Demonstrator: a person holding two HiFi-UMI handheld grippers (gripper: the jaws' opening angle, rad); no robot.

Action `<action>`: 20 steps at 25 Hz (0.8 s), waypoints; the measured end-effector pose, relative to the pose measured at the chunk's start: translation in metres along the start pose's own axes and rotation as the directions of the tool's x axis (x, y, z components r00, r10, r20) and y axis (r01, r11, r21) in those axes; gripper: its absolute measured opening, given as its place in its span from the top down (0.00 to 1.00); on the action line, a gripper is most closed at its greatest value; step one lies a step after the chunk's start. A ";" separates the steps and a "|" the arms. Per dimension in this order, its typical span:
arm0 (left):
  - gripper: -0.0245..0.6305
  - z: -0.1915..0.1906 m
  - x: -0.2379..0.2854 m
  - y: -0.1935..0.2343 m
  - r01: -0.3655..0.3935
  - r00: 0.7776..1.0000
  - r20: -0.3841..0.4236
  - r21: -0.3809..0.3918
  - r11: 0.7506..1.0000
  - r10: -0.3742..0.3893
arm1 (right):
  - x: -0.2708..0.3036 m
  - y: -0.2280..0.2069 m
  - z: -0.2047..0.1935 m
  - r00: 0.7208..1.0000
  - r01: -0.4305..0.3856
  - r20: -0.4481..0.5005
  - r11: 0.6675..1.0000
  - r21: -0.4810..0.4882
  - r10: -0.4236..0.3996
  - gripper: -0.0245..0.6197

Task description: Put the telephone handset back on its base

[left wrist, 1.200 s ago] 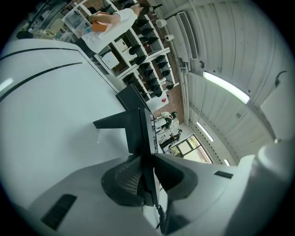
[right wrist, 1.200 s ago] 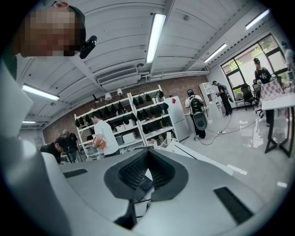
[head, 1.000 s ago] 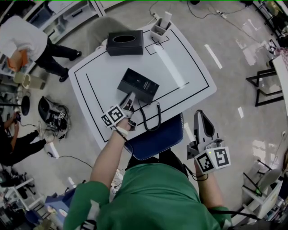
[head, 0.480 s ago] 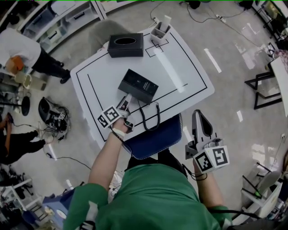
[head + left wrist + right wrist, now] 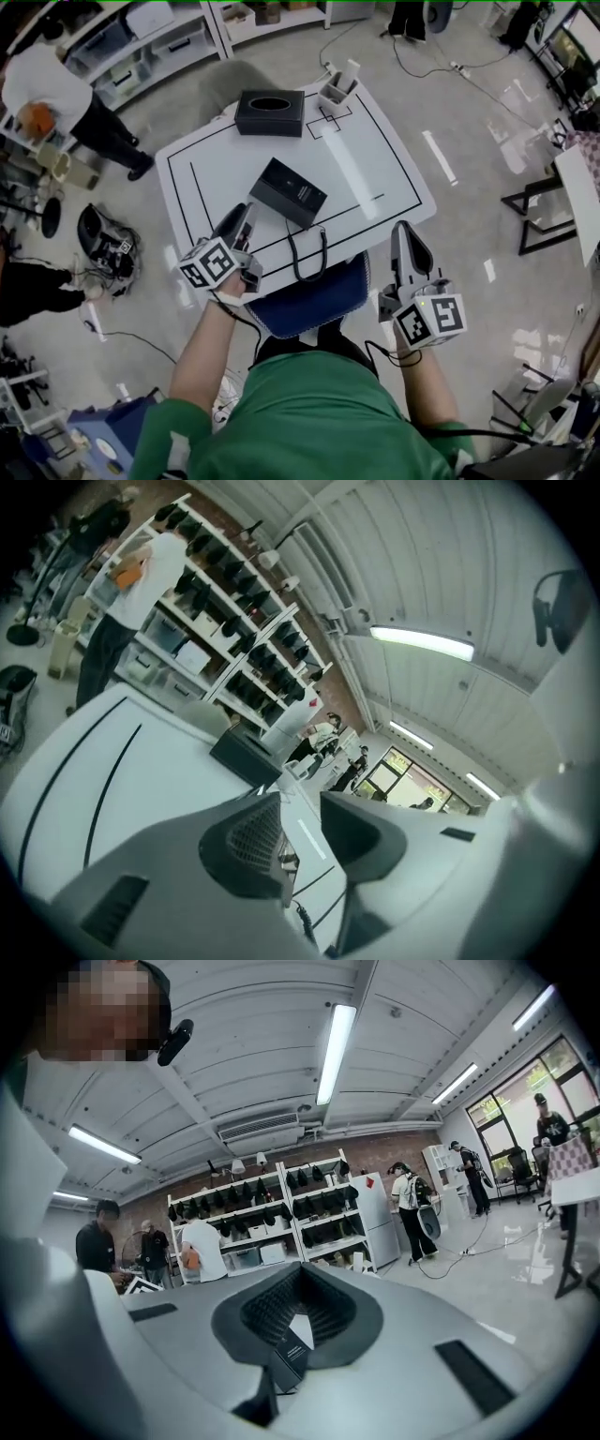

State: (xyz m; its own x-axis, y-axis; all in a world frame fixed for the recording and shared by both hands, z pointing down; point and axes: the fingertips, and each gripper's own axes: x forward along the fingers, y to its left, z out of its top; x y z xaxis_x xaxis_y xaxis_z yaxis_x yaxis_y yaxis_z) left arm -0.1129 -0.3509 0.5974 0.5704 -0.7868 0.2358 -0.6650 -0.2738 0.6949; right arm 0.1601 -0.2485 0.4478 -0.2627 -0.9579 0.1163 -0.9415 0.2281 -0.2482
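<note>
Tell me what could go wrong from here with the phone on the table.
The cord loops out to the near edge of the table, right beside the left tongs, whose jaws are closing on nothing. A stray move there could snag it and drag the phone. How firmly the phone's parts sit together cannot be made out from above, so a tug might separate them.

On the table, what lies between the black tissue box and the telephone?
Nothing. In the head view, the stretch of table between the tissue box and the telephone is bare white surface.
</note>
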 end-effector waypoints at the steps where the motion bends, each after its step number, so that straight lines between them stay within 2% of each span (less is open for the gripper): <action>1: 0.77 0.012 -0.006 -0.012 0.015 1.000 0.026 0.046 0.999 -0.016 | 0.002 0.001 0.004 1.000 -0.005 0.007 1.000 -0.007 0.005 0.93; 3: 0.85 0.034 -0.019 -0.039 0.035 0.996 0.071 0.157 0.987 -0.046 | 0.005 0.006 0.014 1.000 -0.015 0.019 1.000 -0.023 0.015 0.93; 5: 0.91 0.053 -0.031 -0.065 0.029 0.993 0.105 0.277 0.960 -0.060 | 0.008 0.011 0.024 0.999 -0.019 0.025 0.999 -0.040 0.020 0.93; 7: 0.92 0.069 -0.043 -0.090 0.014 0.988 0.134 0.380 0.925 -0.071 | 0.008 0.016 0.035 0.999 -0.028 0.039 0.998 -0.055 0.030 0.93; 10: 0.92 0.083 -0.058 -0.121 -0.008 0.983 0.162 0.495 0.869 -0.084 | 0.005 0.024 0.051 0.996 -0.044 0.075 0.996 -0.083 0.051 0.93; 14: 0.92 0.092 -0.075 -0.144 -0.082 0.976 0.206 0.628 0.774 -0.063 | 0.000 0.038 0.068 0.988 -0.065 0.130 0.987 -0.147 0.084 0.93; 16: 0.92 0.096 -0.083 -0.154 -0.097 0.972 0.227 0.645 0.758 -0.068 | -0.004 0.046 0.076 0.983 -0.083 0.148 0.983 -0.167 0.108 0.93; 20: 0.92 0.104 -0.102 -0.178 -0.098 0.959 0.265 0.650 0.753 -0.103 | -0.016 0.060 0.090 0.976 -0.100 0.173 0.975 -0.199 0.135 0.93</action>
State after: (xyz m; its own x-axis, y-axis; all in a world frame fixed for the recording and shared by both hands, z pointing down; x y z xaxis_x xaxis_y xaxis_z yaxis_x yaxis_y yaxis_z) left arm -0.1028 -0.2798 0.3786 0.4879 -0.8726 -0.0252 -0.8706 -0.4885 0.0587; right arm 0.1270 -0.2352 0.3447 -0.3474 -0.9338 -0.0863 -0.9335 0.3530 -0.0622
